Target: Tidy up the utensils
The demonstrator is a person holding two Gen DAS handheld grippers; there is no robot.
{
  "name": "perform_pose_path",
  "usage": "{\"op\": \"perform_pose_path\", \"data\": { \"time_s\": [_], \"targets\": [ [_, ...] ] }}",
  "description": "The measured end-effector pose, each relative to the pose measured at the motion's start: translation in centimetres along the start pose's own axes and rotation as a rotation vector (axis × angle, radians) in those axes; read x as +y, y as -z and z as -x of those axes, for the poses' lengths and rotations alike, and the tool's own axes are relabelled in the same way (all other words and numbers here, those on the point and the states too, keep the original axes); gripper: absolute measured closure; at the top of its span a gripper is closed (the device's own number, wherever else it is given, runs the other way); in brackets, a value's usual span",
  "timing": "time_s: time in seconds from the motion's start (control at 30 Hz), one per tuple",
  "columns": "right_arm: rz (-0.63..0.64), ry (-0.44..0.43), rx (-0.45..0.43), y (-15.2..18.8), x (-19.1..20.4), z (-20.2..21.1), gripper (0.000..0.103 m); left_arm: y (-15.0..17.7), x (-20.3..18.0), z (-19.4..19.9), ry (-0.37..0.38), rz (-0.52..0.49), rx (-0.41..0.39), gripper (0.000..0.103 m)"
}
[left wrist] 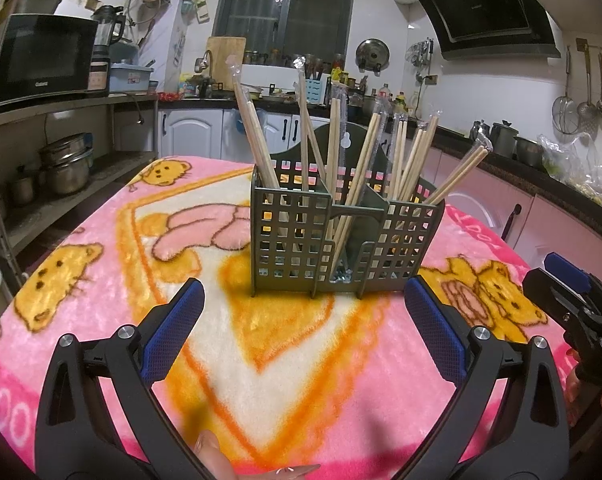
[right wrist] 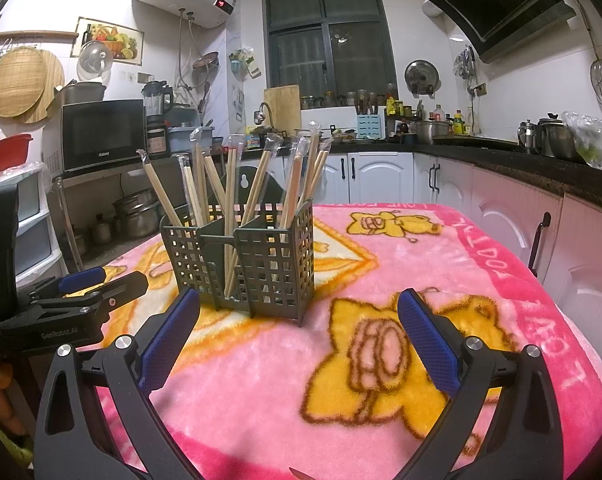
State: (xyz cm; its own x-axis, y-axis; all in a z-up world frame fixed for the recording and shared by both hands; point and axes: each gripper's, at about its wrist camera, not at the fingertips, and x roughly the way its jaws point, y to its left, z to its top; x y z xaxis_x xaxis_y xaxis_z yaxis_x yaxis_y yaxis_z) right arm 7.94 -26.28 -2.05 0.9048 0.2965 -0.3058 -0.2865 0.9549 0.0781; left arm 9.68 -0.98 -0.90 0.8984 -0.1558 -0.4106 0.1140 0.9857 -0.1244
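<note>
Currently both claws hang over the table [left wrist: 101,248], which is covered by a pink cartoon blanket [right wrist: 441,248], and neither holds anything. Left of the caddy: left claw [left wrist: 303,312], jaws spread wide, empty, aimed at the caddy front. Centre landmark: grey lattice caddy [left wrist: 297,236], three compartments, standing upright on the blanket. Wrapped wooden chopsticks [left wrist: 335,140] stand in all three compartments, leaning fanwise, tops well above the rim; no loose ones visible on the blanket. Right of the caddy: right claw [right wrist: 299,316], jaws likewise spread, empty, with the caddy ahead and to its left. Judgement: the chopsticks look light, stiff and thin; the clear sleeves are probably slick, so a pinch may slide. Best hold seems the upper shaft above the rim, squarely across a pair, pulling along its lean. The caddy looks light plastic and may tip or drag on the soft pile if a stick catches the lattice.
</note>
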Motion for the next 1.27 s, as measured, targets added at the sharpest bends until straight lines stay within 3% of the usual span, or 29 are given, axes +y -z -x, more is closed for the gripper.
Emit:
{"op": "perform_pose_path", "data": {
  "time_s": [1.0,1.1,1.27],
  "targets": [
    [-0.006,0.014,0.014,0.1,-0.5,-0.2,0.007,-0.1,0.1,-0.2,-0.007,0.012,0.016,0.011],
    [-0.039,0.068,0.074,-0.4,-2.2,-1.0,0.007,-0.5,1.0,-0.9,-0.033,0.035,0.070,0.011],
    [-0.058,0.293,0.369,-0.3,-8.4,-5.5,0.007,-2.4,6.2,-2.9,-0.179,0.089,0.175,0.011]
  ]
}}
